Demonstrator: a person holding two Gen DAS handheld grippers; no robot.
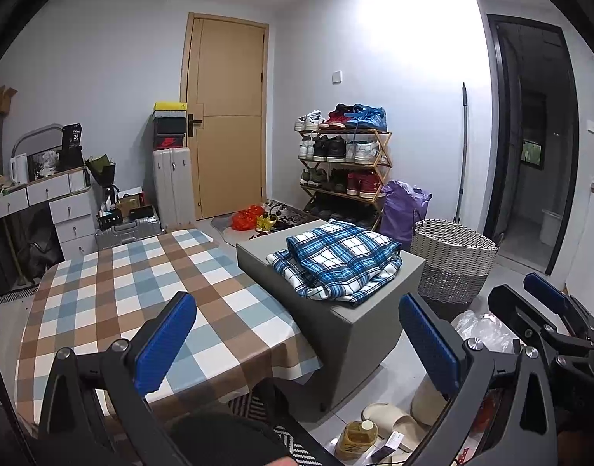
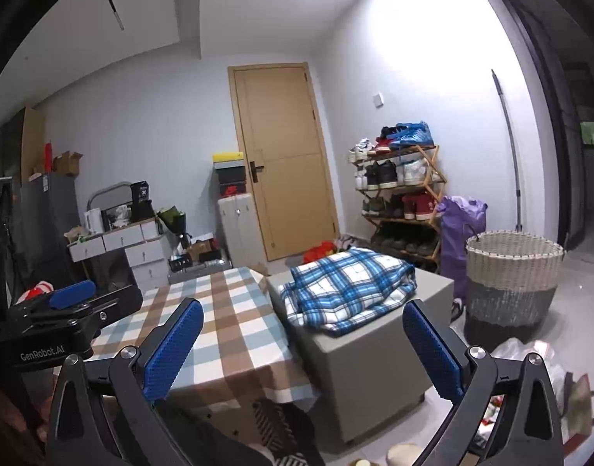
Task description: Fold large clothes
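Observation:
A blue and white plaid garment [image 1: 337, 262] lies folded in a stack on a grey box [image 1: 351, 330] to the right of the table. It also shows in the right wrist view [image 2: 349, 289]. My left gripper [image 1: 297, 343] is open and empty, held above the near edge of the checked tablecloth [image 1: 141, 279]. My right gripper [image 2: 302, 347] is open and empty, short of the grey box [image 2: 370, 369]. The right gripper shows at the right edge of the left wrist view [image 1: 549, 303]. The left gripper shows at the left of the right wrist view [image 2: 69, 299].
A woven laundry basket [image 2: 510, 283] stands on the floor right of the box. A shoe rack [image 1: 345, 163], a purple bag [image 1: 403, 209], a door [image 1: 227, 116], drawers [image 1: 63, 209] and a suitcase [image 1: 170, 190] line the far wall. Slippers [image 1: 394, 423] and a bottle [image 1: 355, 440] lie on the floor.

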